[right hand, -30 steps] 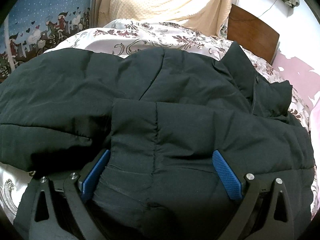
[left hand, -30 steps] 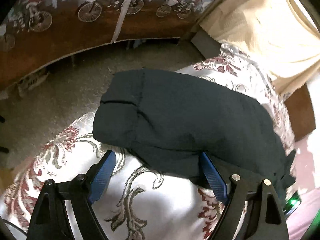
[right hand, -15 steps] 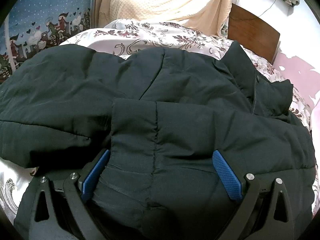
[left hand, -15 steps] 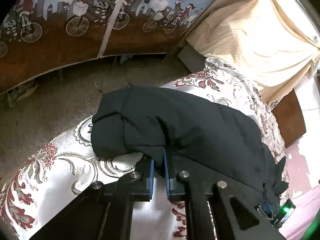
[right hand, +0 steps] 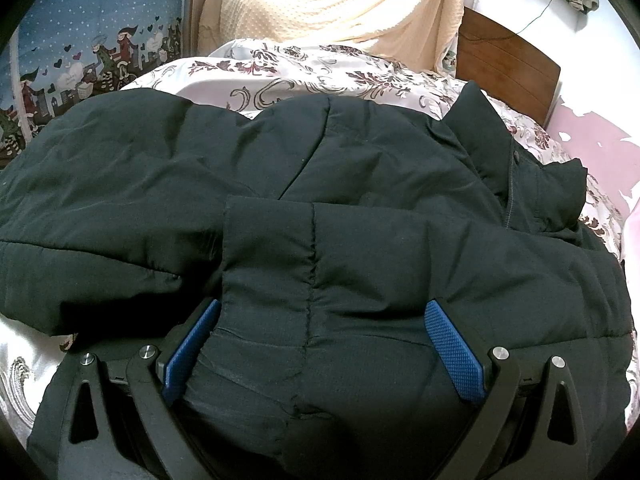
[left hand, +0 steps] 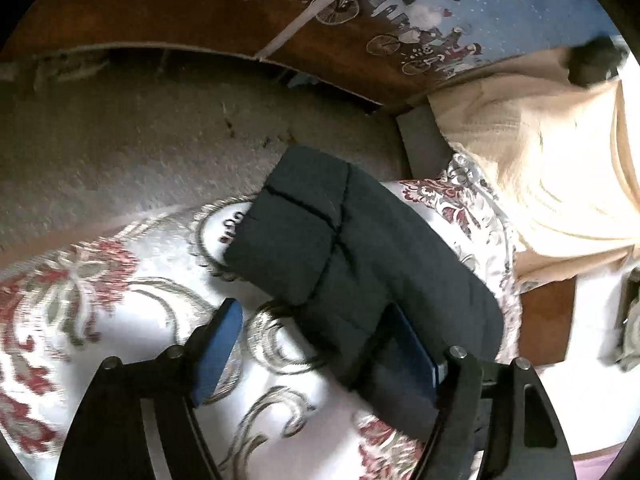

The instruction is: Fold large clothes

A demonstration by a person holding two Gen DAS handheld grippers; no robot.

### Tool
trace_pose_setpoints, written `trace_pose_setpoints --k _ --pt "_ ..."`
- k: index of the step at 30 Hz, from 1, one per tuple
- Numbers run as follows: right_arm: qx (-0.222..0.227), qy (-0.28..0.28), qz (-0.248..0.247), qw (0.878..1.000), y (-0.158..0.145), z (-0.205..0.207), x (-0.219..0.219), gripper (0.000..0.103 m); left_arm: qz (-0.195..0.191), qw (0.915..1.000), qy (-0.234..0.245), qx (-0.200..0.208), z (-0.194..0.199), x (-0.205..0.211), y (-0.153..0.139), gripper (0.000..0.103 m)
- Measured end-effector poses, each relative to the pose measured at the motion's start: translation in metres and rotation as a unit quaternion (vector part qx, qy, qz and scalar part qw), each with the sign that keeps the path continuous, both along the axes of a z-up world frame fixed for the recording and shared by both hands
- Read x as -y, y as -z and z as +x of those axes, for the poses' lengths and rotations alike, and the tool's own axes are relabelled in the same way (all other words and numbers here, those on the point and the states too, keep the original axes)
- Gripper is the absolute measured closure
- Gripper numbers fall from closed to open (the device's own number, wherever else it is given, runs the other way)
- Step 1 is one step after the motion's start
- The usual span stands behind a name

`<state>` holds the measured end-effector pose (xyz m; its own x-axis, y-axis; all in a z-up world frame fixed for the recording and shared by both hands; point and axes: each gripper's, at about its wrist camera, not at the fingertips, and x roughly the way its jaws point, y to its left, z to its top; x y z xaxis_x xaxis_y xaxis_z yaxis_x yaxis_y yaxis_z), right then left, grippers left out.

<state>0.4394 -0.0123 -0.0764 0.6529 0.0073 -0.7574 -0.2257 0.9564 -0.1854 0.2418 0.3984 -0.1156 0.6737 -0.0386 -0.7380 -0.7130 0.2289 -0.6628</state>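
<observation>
I'm angling both tools steeply down over the bed. L tool (left hand: 316, 344) is standing wide, jaws just been opening; the dark padded jacket's (left hand: 360, 264) folded end is lying between them, against the right pad, nothing clamped. R tool (right hand: 320, 344) is also spread wide, pads resting on the jacket's sleeve cuff w/o squeezing. Jacket is lying on the floral bedspread (left hand: 120, 300), long axis running from the floor-side edge toward the wooden headboard (right hand: 508, 60), collar at the headboard end. Fabric is matte, puffy, w/ stitched quilt seams; bedspread is satiny.
</observation>
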Motion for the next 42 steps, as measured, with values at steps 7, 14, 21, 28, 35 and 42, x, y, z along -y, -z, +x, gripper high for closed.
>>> trace_pose_setpoints --k 7,14,21,28,35,42 --pt "-0.001 0.001 -0.001 1.0 0.0 0.001 0.0 0.004 0.108 0.9936 0.021 0.024 0.018 0.019 -0.033 0.085" --pt "0.007 -0.007 0.035 0.999 -0.013 -0.007 0.012 0.004 0.277 0.9562 0.073 0.061 0.028 0.07 -0.108 0.089" --pt "0.029 -0.014 0.075 0.997 -0.048 -0.026 0.039 0.004 0.369 0.9082 0.152 0.126 0.048 0.152 -0.169 0.09" --pt "0.039 0.0 0.122 0.992 -0.091 -0.037 0.1 0.004 0.4 0.8615 0.276 0.147 0.089 0.258 -0.184 0.091" --pt "0.049 0.057 0.123 0.99 -0.108 -0.046 0.198 0.004 0.415 0.8075 0.388 0.159 0.115 0.365 -0.178 0.092" --pt "0.048 0.102 0.108 0.988 -0.106 -0.057 0.274 0.004 0.416 0.7516 0.482 0.173 0.119 0.469 -0.158 0.092"
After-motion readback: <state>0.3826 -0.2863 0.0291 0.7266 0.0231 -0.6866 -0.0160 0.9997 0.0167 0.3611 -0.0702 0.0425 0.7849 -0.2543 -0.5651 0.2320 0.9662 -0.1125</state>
